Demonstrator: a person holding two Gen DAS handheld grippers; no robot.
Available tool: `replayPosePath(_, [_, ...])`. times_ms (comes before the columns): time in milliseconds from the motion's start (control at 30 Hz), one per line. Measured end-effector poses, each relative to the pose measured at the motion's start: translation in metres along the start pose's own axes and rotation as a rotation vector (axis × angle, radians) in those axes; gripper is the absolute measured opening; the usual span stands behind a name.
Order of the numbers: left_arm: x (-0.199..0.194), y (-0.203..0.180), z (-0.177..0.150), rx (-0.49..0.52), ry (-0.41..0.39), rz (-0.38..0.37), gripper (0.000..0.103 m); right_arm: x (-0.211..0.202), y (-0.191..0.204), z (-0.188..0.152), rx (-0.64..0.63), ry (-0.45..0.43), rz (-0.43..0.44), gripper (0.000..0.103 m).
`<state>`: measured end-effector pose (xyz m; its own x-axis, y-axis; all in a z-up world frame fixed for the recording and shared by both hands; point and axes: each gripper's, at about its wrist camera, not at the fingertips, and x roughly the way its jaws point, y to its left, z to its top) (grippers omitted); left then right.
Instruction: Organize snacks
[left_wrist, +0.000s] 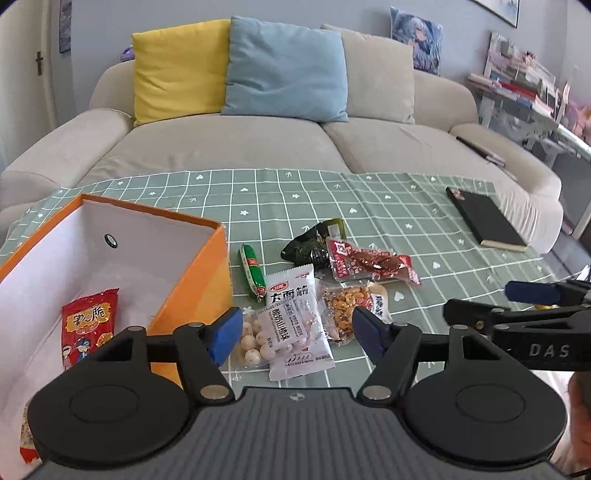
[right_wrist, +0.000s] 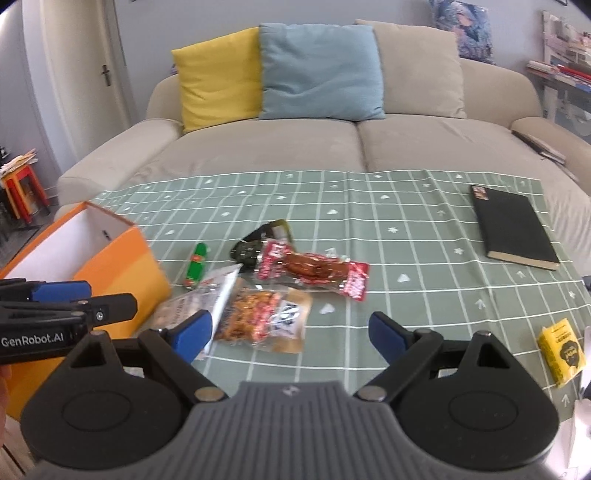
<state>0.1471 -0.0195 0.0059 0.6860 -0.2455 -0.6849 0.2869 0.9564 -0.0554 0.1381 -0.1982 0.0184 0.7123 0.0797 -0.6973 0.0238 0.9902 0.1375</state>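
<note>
On the green checked desk (left_wrist: 369, 206), loose snacks lie at 3 o'clock of the orange cardboard box (left_wrist: 192, 280); one red packet (left_wrist: 88, 325) is already inside. My left hand-held gripper (left_wrist: 291, 332) hangs over the white plastic packet of round candies (left_wrist: 295, 325), jaws wide, pads off it, holding nothing. My right hand-held gripper (right_wrist: 291, 332) is wide open and empty too, the clear nut packet (right_wrist: 266, 317) at its 11 o'clock. Step: picking. Next, I reckon: lower, pinch, carry to box.
</note>
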Motion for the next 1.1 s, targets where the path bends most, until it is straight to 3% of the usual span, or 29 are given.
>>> replayPosePath(267, [0.028,-0.005,-0.004,0.032,-0.004,0.009,0.083,0.020,-0.016,-0.009,0.072,-0.022,-0.055,0.089])
replayPosePath(433, [0.044,-0.007,-0.004,0.070,0.014,0.017,0.084,0.037,-0.015,-0.007,0.059,-0.023,-0.043,0.086])
replayPosePath(633, [0.070,-0.010,-0.008,0.118,0.103,0.027,0.090,0.061,-0.012,-0.007,0.065,0.020,0.002,0.083])
replayPosePath(800, [0.083,-0.009,-0.016,0.139,0.127,0.016,0.100,0.081,-0.011,-0.009,0.071,0.070,0.040,0.083])
replayPosePath(1000, [0.100,-0.010,-0.021,0.140,0.194,0.030,0.102,0.107,-0.010,-0.012,0.105,0.133,0.060,0.087])
replayPosePath(1100, [0.102,-0.010,-0.024,0.153,0.188,0.039,0.103,0.117,-0.010,-0.012,0.118,0.148,0.071,0.087])
